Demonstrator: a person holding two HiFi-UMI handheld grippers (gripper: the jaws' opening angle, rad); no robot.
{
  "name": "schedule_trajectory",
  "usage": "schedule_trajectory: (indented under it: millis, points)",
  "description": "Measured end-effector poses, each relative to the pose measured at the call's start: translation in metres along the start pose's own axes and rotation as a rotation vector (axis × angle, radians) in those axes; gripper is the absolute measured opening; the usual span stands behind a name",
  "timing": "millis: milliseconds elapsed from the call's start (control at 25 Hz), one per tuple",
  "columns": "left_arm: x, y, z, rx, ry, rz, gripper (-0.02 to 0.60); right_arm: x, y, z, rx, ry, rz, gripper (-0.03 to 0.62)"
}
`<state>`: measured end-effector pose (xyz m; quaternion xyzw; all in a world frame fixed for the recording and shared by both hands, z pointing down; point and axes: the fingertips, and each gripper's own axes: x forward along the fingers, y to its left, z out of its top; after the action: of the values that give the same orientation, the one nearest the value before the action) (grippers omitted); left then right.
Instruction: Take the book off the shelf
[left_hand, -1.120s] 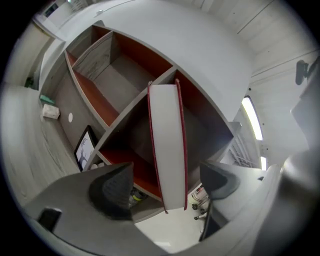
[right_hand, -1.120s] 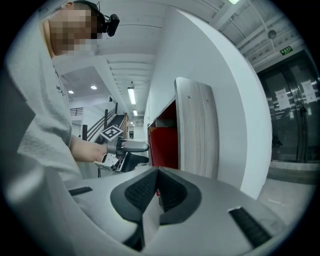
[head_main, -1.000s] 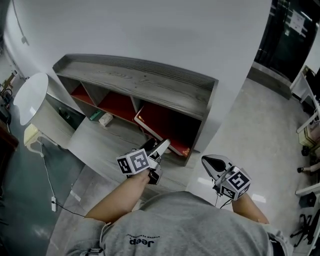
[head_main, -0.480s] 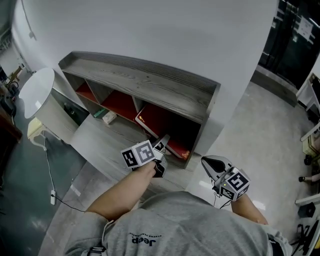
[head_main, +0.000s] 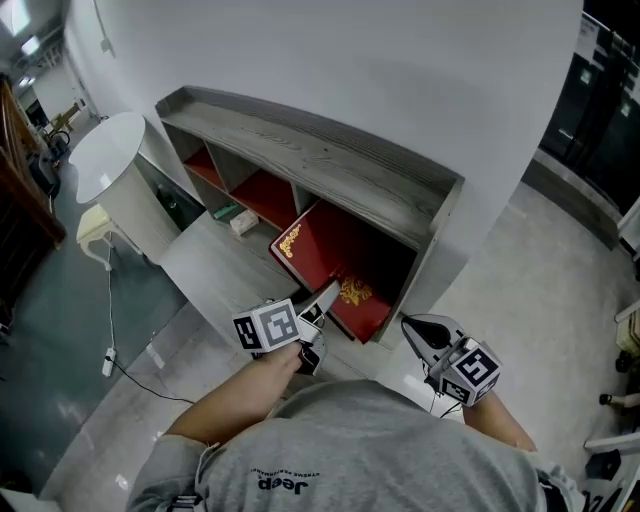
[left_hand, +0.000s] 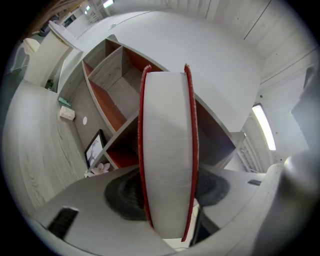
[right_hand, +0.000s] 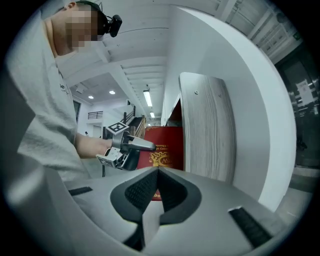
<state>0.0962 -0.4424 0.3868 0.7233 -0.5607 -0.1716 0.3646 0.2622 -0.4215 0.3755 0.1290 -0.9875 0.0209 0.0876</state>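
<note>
Book (head_main: 335, 268) tilts out of the shelf's (head_main: 320, 165) right bay in the head view, lower corner at the left gripper (head_main: 327, 298). Left gripper view: jaws, just closing, clamp both red covers, long axis running away upward. Right gripper view: right gripper (right_hand: 157, 174) pinched empty, short of the gold-crested cover.

Place: looking like an office or showroom interior; which of the two is not showing.
Furniture: a grey wood-grain shelf (head_main: 330, 165) is standing against a plain white wall (head_main: 380, 70), a round white table (head_main: 115, 150) beside it.
Floor: the pale floor (head_main: 540, 260) is shining, a cable (head_main: 110, 300) trailing across it.
Ceiling: strip lights (right_hand: 148, 97) are glowing.
</note>
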Motion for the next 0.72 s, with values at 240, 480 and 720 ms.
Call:
schedule_trajectory:
  millis: [240, 480, 720]
  points:
    - [-0.078, 0.006, -0.009, -0.015, -0.067, 0.029, 0.253, 0.023, 0.029, 0.012, -0.041, -0.042, 0.171, 0.012]
    - [-0.173, 0.024, -0.003, -0.044, -0.23, 0.133, 0.253, 0.063, 0.079, 0.029, -0.086, -0.072, 0.378, 0.013]
    - [-0.249, 0.08, 0.016, -0.04, -0.35, 0.224, 0.253, 0.146, 0.13, 0.047, -0.108, -0.167, 0.513, 0.013]
